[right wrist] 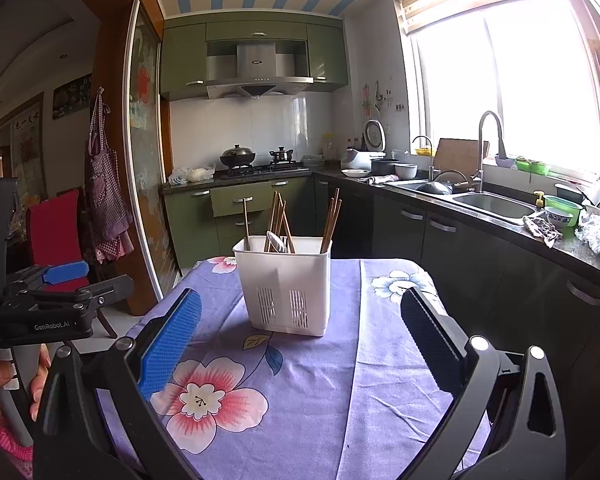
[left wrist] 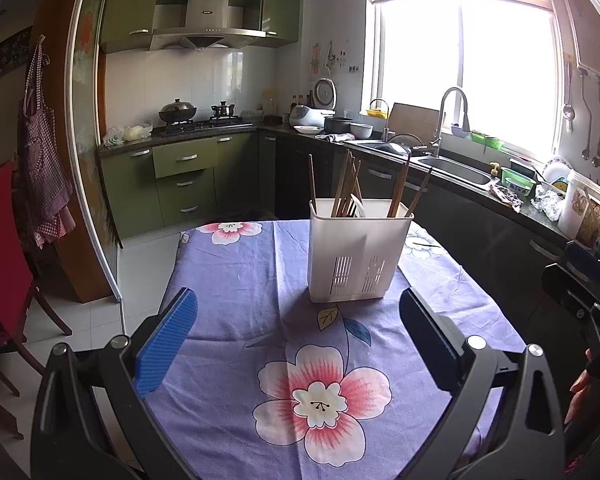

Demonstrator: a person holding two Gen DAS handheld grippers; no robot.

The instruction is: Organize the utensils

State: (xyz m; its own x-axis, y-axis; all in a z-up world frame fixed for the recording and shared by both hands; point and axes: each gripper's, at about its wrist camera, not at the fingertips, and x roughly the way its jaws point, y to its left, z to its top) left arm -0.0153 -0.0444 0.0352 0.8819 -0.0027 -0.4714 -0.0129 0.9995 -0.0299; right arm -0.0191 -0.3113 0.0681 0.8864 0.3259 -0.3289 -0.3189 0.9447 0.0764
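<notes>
The white utensil caddy [left wrist: 354,250] stood upright in the middle of the frame, on the flowered purple cloth over the surface [left wrist: 236,280], and the utensils were already standing in it. In the right wrist view the same caddy [right wrist: 286,286] sat just left of centre, apart from both grippers.

The left gripper [left wrist: 298,336] hung low in the foreground, spread wide with nothing between its blue pads, and only bare cloth showed in the gap. The right gripper [right wrist: 300,336] was likewise wide open and empty, pulled back short of the caddy. Both seemed held off and aimed at the holder, likely so that the person could look over the contents before reaching in.

The wooden chopsticks [left wrist: 346,186] leaned handles-up, probably so a gripper could pinch them from above. They stood in three bunches, which suggested dividers inside: one stick alone at the left, a fan of roughly four or five in the middle, and about three or four at the right [right wrist: 331,220]. Overlap made the exact count uncertain. One metal spoon [right wrist: 277,242] lay tucked low among the middle bunch, mixed in with the chopsticks, and that looked like the sorting left to do. One caddy, two grippers, no loose utensils on the cloth.
</notes>
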